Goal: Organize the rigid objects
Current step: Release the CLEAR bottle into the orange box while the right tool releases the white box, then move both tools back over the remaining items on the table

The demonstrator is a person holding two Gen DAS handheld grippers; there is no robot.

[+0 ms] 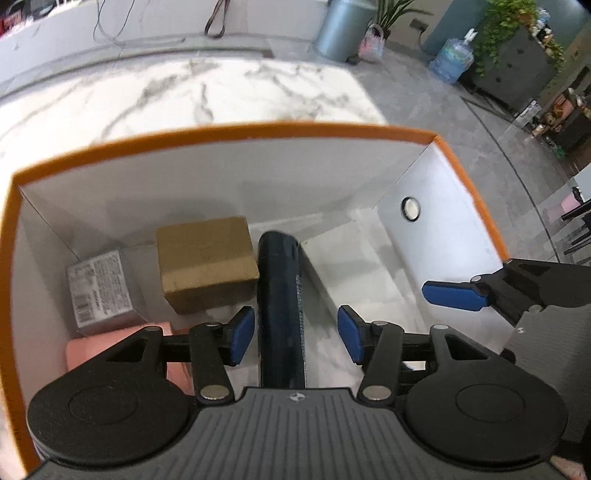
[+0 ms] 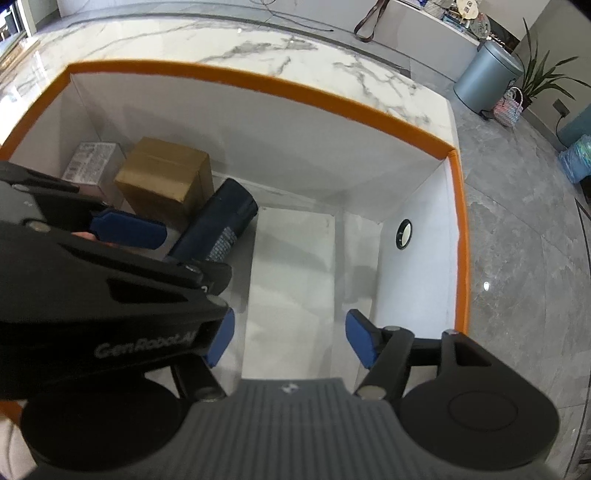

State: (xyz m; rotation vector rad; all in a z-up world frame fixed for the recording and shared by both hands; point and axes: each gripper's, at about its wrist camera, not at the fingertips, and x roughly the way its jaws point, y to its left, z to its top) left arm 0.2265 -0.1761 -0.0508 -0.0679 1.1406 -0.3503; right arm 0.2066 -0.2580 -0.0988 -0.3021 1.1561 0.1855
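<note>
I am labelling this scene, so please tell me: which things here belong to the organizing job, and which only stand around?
Belong to the job:
- orange-rimmed box
- dark blue cylinder
- brown carton
- grey labelled packet
- pink item

Only standing around:
- grey bin
- water jug
- potted plants

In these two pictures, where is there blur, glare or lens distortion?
Left wrist view: the orange-rimmed box has its rim bowed by the fisheye; the far room is soft, and the dark cylinder is sharp. Right wrist view: the left gripper fills the near left side; small glare spot on the floor; the marble counter is slightly blurred.
</note>
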